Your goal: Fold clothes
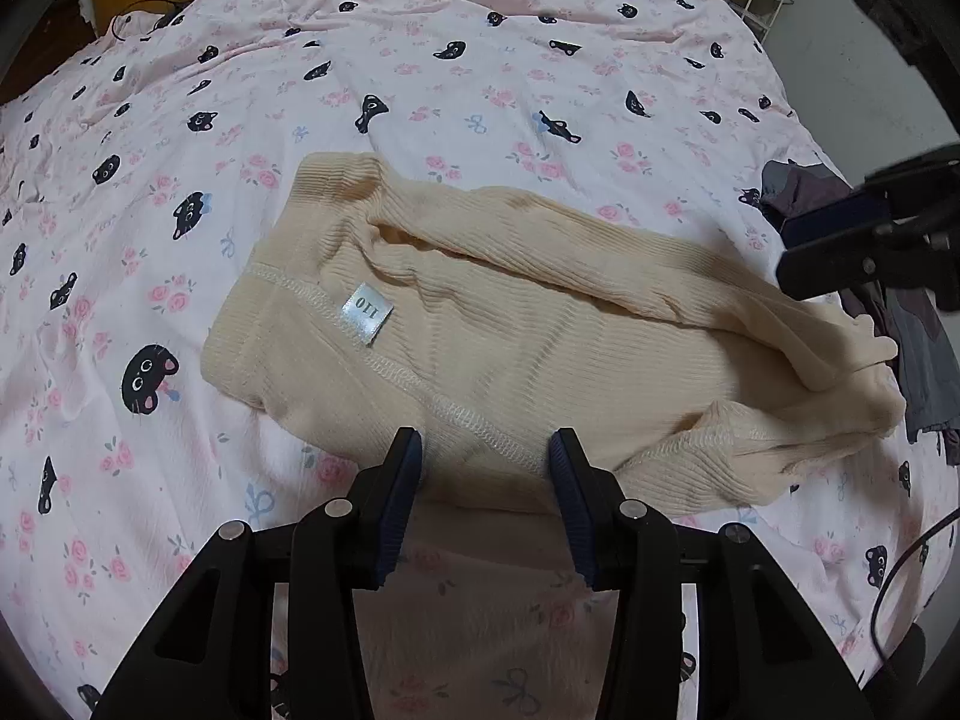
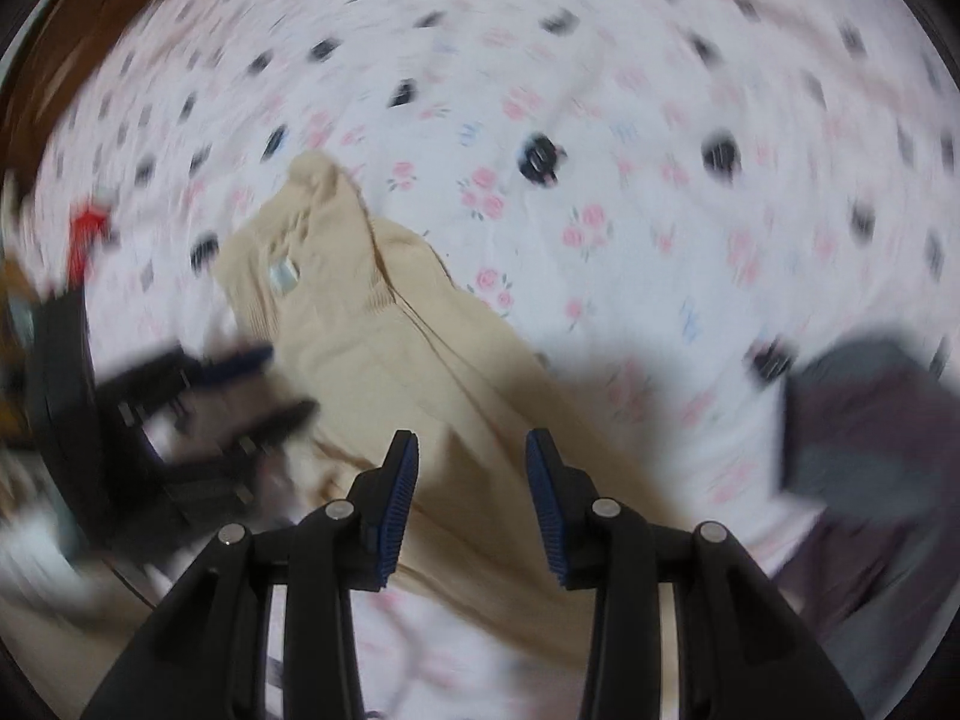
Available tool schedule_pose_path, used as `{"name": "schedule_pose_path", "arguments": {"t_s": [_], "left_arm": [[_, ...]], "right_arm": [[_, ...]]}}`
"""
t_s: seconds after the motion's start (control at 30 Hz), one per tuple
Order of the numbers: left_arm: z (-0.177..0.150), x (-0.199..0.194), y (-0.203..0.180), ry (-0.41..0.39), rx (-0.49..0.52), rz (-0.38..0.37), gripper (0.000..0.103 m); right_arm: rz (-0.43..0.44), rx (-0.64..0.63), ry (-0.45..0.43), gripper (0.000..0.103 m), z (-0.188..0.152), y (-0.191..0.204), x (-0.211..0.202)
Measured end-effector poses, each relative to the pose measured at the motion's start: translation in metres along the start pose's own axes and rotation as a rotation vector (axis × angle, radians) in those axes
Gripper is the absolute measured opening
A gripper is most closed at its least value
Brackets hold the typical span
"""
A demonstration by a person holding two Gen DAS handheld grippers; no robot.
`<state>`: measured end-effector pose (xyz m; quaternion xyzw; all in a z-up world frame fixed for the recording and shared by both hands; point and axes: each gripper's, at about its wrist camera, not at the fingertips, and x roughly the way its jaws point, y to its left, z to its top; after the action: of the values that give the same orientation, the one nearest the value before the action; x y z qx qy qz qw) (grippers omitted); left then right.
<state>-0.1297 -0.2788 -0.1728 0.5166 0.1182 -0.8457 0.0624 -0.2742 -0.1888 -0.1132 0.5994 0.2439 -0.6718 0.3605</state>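
A cream ribbed garment (image 1: 510, 324) lies partly folded on the bed, its white size tag (image 1: 366, 313) facing up. My left gripper (image 1: 486, 450) is open, its fingers just above the garment's near edge, holding nothing. My right gripper (image 1: 840, 252) shows at the right edge of the left wrist view, over the garment's far end. In the blurred right wrist view the right gripper (image 2: 471, 450) is open and empty over the cream garment (image 2: 384, 354), and the left gripper (image 2: 270, 378) shows at the left.
The bed is covered by a pink sheet (image 1: 420, 90) with black cats and roses. A pile of grey and purple clothes (image 1: 918, 324) lies at the right, and it also shows in the right wrist view (image 2: 870, 420). A black cable (image 1: 900, 570) hangs near the bed's right edge.
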Motion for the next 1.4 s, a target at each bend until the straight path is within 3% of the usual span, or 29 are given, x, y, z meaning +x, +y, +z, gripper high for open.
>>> {"name": "schedule_pose_path", "arguments": {"t_s": [0.13, 0.17, 0.2, 0.33, 0.63, 0.77, 1.1, 1.4], "left_arm": [[0.000, 0.000, 0.000, 0.003, 0.001, -0.001, 0.040], [0.000, 0.000, 0.000, 0.003, 0.001, -0.001, 0.040], [0.000, 0.000, 0.000, 0.003, 0.001, -0.001, 0.040], [0.001, 0.000, 0.000, 0.004, 0.002, -0.002, 0.040], [0.001, 0.001, 0.000, 0.006, 0.004, 0.001, 0.040], [0.001, 0.001, 0.000, 0.006, 0.004, 0.001, 0.040], [0.002, 0.001, 0.000, 0.008, 0.009, 0.003, 0.040], [0.002, 0.000, 0.000, 0.004, 0.007, 0.001, 0.040]], "right_arm": [[-0.126, -0.213, 0.021, 0.033, -0.008, 0.013, 0.006], [-0.146, -0.250, 0.028, 0.026, -0.010, 0.015, 0.010], [-0.152, -0.271, 0.035, 0.021, -0.012, 0.016, 0.014], [-0.146, -0.316, 0.049, 0.018, -0.017, 0.020, 0.027], [-0.135, -0.357, 0.082, 0.018, -0.019, 0.024, 0.035], [-0.135, -0.372, 0.111, 0.002, -0.020, 0.023, 0.040], [-0.151, -0.370, 0.090, 0.002, -0.009, 0.009, 0.027], [-0.218, -0.357, 0.087, 0.002, 0.013, -0.004, 0.014]]}}
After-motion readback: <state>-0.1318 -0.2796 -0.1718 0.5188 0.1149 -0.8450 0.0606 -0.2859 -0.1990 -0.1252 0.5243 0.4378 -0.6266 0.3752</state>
